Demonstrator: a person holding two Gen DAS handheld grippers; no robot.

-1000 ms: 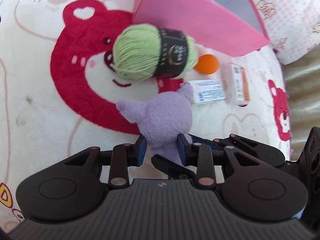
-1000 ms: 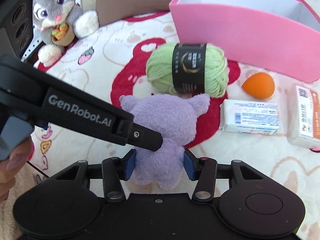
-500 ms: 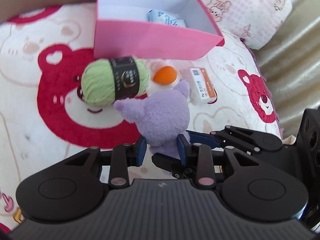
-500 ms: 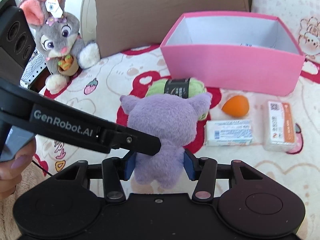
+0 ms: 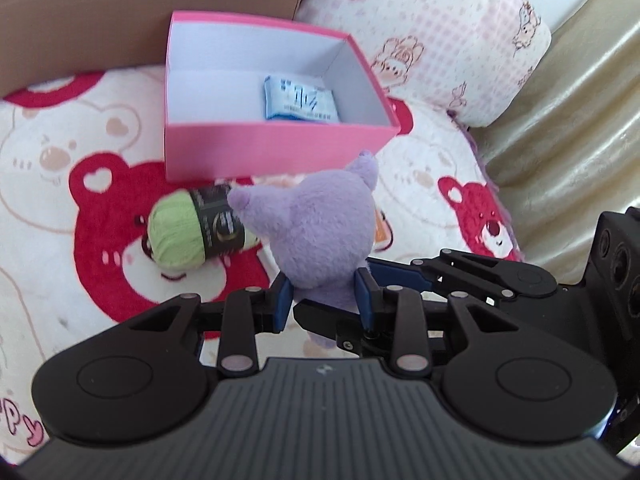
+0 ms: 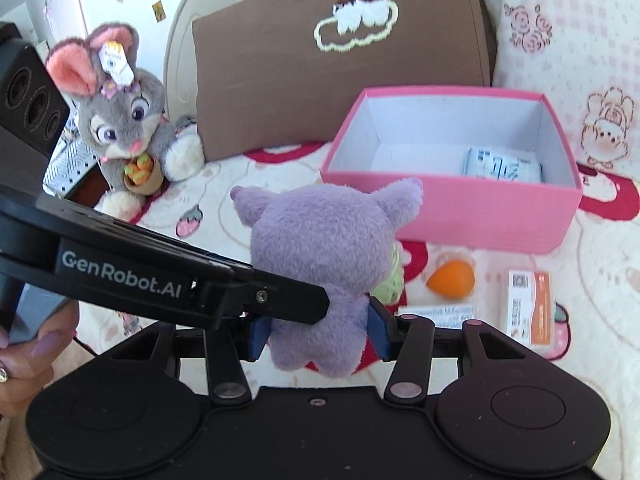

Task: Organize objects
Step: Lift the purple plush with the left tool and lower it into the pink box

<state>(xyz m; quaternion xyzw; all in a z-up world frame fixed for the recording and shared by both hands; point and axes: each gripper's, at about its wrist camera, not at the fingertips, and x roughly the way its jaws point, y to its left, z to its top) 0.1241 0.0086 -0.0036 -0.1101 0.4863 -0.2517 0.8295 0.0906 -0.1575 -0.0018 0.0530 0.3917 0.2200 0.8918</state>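
green yarn (image 6: 390, 280) mostly hidden behind purple plush (image 6: 320, 248) | white packet (image 6: 440, 314) partly hidden by gripper linkage | pkt text in pink box (image 5: 280, 148) blurred

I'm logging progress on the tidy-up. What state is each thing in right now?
Left gripper: shut on the purple plush.
Right gripper: shut on the purple plush.
Purple plush: held off the blanket, outside the box.
Pink box: open, holds one blue packet.
Yarn: on the blanket, lying on its side.
Orange sponge: on the blanket.
Orange carton: lying flat on the blanket.
Rabbit toy: sitting upright.
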